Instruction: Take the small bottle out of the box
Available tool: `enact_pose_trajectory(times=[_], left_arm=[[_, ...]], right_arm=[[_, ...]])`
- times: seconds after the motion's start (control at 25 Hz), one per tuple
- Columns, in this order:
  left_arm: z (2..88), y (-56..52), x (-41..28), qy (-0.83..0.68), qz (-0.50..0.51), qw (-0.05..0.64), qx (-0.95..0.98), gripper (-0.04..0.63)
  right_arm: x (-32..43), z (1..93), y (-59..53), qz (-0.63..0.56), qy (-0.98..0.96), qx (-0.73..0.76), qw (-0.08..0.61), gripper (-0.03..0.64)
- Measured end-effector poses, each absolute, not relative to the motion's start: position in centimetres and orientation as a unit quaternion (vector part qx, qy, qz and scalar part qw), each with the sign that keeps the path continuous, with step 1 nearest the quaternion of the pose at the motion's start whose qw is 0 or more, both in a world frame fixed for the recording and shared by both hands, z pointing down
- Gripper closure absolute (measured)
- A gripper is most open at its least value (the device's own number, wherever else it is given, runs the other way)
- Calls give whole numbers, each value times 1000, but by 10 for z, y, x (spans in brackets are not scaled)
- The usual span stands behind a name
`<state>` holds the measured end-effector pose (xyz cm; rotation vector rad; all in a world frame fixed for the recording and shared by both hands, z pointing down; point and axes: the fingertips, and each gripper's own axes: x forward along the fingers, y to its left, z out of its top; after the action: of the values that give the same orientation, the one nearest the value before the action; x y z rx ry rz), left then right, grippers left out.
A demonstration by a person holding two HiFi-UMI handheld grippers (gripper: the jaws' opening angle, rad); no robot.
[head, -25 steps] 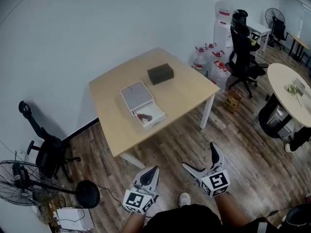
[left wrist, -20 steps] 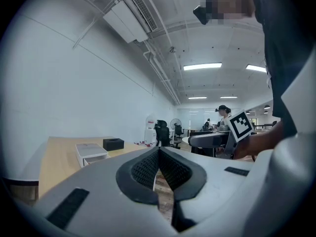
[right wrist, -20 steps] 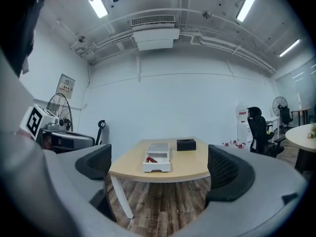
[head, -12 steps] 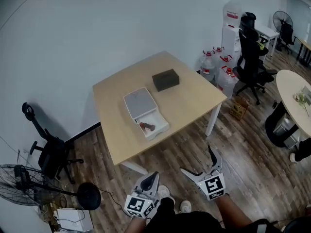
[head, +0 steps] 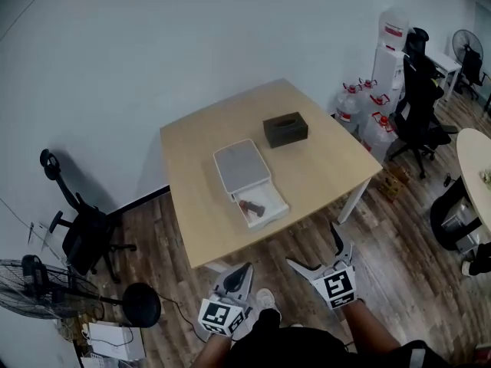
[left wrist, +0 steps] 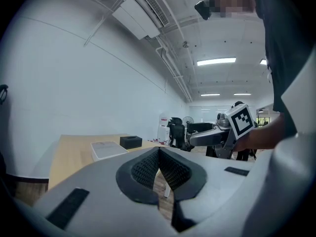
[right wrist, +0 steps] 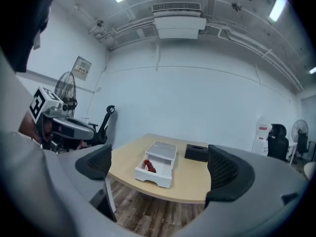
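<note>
A white box (head: 244, 169) lies on the wooden table (head: 322, 167) with its drawer pulled out toward me. In the drawer lies a small red bottle (head: 249, 205), also shown in the right gripper view as the bottle (right wrist: 147, 166) inside the box (right wrist: 162, 152). Both grippers hang low in front of my body, short of the table's near edge. My left gripper (head: 244, 268) is shut with nothing in it, its pads (left wrist: 148, 166) pressed together. My right gripper (head: 312, 248) is open and empty, and it faces the box.
A black tissue box (head: 285, 129) sits on the table behind the white box. An office chair (head: 80, 232) and a fan (head: 38, 290) stand at the left. Water jugs (head: 368, 117) and another black chair (head: 422, 106) stand at the right. The floor is wooden planks.
The table and box have shifted right and down in the head view and look slightly closer. Both grippers stay low, the left shut and the right open.
</note>
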<state>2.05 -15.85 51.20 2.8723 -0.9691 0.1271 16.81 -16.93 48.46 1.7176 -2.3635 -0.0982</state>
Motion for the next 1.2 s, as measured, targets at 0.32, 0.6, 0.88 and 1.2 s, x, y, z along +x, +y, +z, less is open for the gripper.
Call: enact_pose_trajectory(times=[0.32, 0.6, 0.88, 1.2], left_arm=[[505, -248, -5, -336, 39, 51, 940, 581], [507, -311, -35, -351, 37, 53, 934, 581], [504, -350, -57, -357, 24, 50, 933, 581], [515, -366, -66, -380, 27, 69, 922, 581]], right_arm=[[140, 498, -256, -53, -811, 559, 162, 28], [117, 522, -319, -41, -818, 540, 195, 28], [106, 545, -358, -25, -817, 524, 238, 28], [100, 579, -391, -4, -829, 470, 303, 66]])
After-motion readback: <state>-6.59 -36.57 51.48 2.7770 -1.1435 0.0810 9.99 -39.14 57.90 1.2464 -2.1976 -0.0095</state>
